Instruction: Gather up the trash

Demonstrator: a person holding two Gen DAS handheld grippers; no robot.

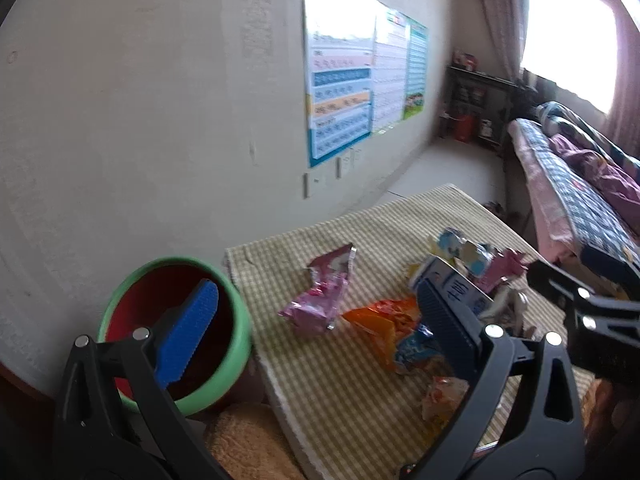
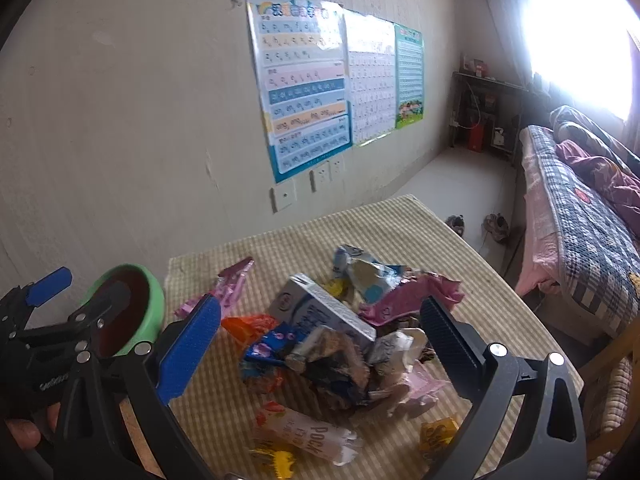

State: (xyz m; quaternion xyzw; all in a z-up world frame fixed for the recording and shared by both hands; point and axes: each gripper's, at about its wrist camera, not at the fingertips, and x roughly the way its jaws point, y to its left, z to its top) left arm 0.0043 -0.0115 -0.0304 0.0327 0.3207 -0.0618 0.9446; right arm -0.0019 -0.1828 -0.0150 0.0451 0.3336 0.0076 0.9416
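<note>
Left gripper (image 1: 320, 320) fingers apart, empty, beside the green bin (image 1: 236, 312). Right gripper (image 2: 320, 344) fingers apart above the wrapper pile (image 2: 332, 352), milk carton (image 2: 320, 312) inside it.

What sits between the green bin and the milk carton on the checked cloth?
In the right wrist view, a pink wrapper and an orange wrapper lie on the cloth between the green bin and the milk carton.

2 near, downward wrist views, sharing table (image 1: 340, 392) and bin (image 2: 154, 312).
</note>
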